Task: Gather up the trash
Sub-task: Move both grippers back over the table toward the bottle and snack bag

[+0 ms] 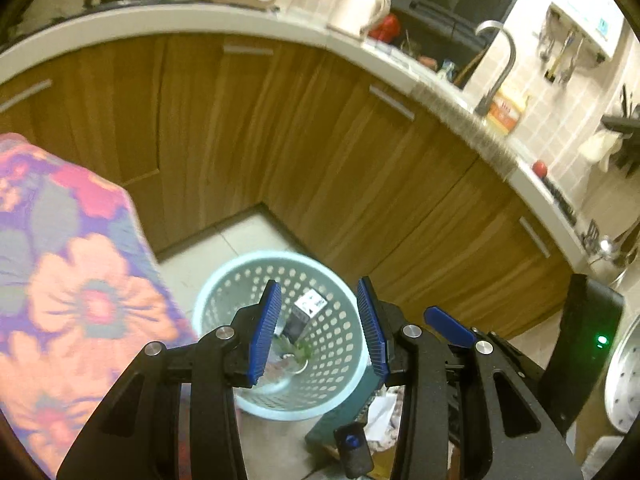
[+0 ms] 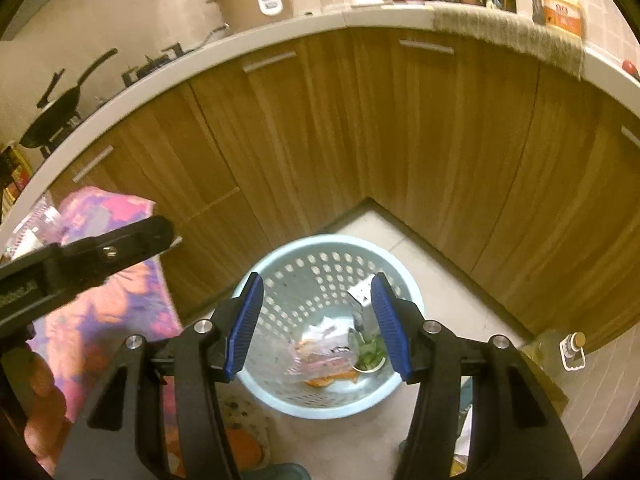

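Note:
A pale blue perforated waste basket [image 1: 224, 292] stands on the tiled floor in the cabinet corner; it also shows in the right wrist view [image 2: 280, 268]. Inside lie a small grey carton [image 1: 306, 308], green leaves [image 2: 370, 350], a clear plastic wrapper [image 2: 320, 354] and orange peel [image 2: 328, 380]. My left gripper [image 1: 318, 326] is open and empty above the basket. My right gripper [image 2: 318, 320] is open and empty above the basket too. The right gripper's body shows at the right of the left wrist view [image 1: 588, 344].
A floral cloth-covered surface [image 1: 72, 280] stands left of the basket, also in the right wrist view [image 2: 120, 300]. Wooden cabinets [image 2: 360, 140] wrap the corner under a white counter [image 1: 200, 16]. A small bottle [image 2: 574, 350] stands on the floor at right. Papers [image 1: 380, 412] lie near the basket.

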The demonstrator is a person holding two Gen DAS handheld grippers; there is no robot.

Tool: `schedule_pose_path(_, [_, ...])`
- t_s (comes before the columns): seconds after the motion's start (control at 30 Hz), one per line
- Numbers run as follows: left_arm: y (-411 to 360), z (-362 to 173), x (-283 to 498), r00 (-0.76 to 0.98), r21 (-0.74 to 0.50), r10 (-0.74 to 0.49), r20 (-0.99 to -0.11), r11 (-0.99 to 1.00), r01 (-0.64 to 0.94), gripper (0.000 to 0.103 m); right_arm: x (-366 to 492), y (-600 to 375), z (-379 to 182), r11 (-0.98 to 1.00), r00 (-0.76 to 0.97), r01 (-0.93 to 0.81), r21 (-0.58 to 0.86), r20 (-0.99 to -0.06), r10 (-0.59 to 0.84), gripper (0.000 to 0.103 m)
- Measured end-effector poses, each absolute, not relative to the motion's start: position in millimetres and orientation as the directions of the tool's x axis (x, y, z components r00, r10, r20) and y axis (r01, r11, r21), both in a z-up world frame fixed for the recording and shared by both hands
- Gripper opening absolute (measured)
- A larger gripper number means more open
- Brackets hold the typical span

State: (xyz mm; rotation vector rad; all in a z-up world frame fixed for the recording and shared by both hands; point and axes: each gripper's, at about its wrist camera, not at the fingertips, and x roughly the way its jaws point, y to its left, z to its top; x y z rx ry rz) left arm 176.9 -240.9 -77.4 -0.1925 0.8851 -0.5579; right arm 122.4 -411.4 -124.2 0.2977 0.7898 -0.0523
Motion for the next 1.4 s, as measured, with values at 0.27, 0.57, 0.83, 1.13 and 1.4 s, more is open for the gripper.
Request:
schedule_pose_path(0.27, [-150.3, -6.2, 141.1, 0.611, -0.381, -0.543, -0.576, 0.84, 0.387, 0.043, 121.7, -337.3, -56.5, 0.975, 0.748, 0.042, 0.218, -0.654, 0.114, 0.052])
schedule_pose_path(0.57, [-36.3, 27.4, 114.4, 0.722, -0.359, -0.443, -0.531, 0.89, 0.282, 0.047, 124.6, -214.0, -10.9, 0.966, 0.746, -0.146, 0.214, -0.618, 0.249, 0.059])
schedule_pose_path(0.83, [73.8, 34.6, 98.0, 0.809, -0.317, -0.295, -0.509, 0.938, 0.143, 0.052, 122.2, -102.3, -14.3, 0.941, 0.694, -0.237, 0.241, -0.636, 0.338, 0.066])
schedule_pose_path(1.13, [175.1, -1.4, 105.8, 0.812, -0.321, -0.158, -0.561, 0.946, -0.037, 0.053, 132.0, -26.5, -28.1, 0.952, 0.694, -0.174, 0.25, -0.656, 0.299, 0.078])
schedule_pose_path(1.4, [212.6, -24.7, 154.0, 0.756, -0.317, -0.183, -0.628, 0.948, -0.034, 0.054, 139.2, 9.7, -44.3, 0.981, 0.731, -0.003, 0.195, -0.669, 0.135, 0.087])
